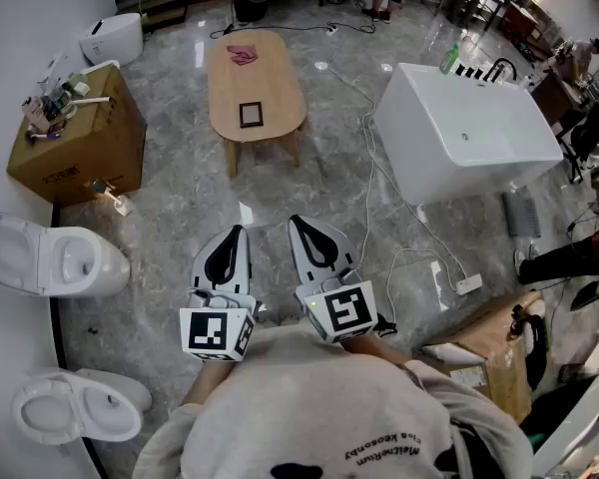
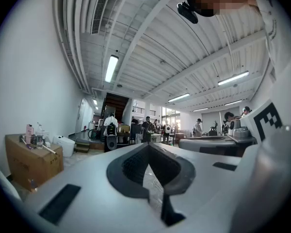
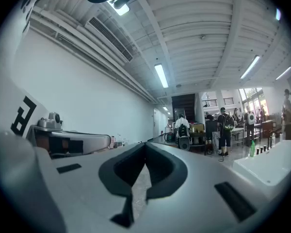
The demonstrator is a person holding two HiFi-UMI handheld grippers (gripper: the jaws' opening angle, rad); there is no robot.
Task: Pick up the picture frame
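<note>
Claws first: the left claw and the right claw are both shut and empty. They sit side by side at the lower middle of the head view, tips toward the top of the view, over the grey stone floor and touching nothing. Each claw's own view shows its dark pads meeting at the tip with nothing between them.

A white bathtub fills the upper right and a cardboard box stands at the left edge. Two white toilets sit below the box. Between box and tub, well above the claws, is the oval wooden surface, its long axis running up and down the view.

The picture frame lies flat on the lower half of that surface. It is small, dark-rimmed and close to square, so no long axis can be told, and its edges run square with the length of the surface. A pink cloth lies apart from it near the upper end.

Only the head view shows the frame and the surface. The claw views look level across the room at ceiling lights and distant people. The left gripper view catches the box at its left, and the right gripper view catches the tub and a green bottle at its right
</note>
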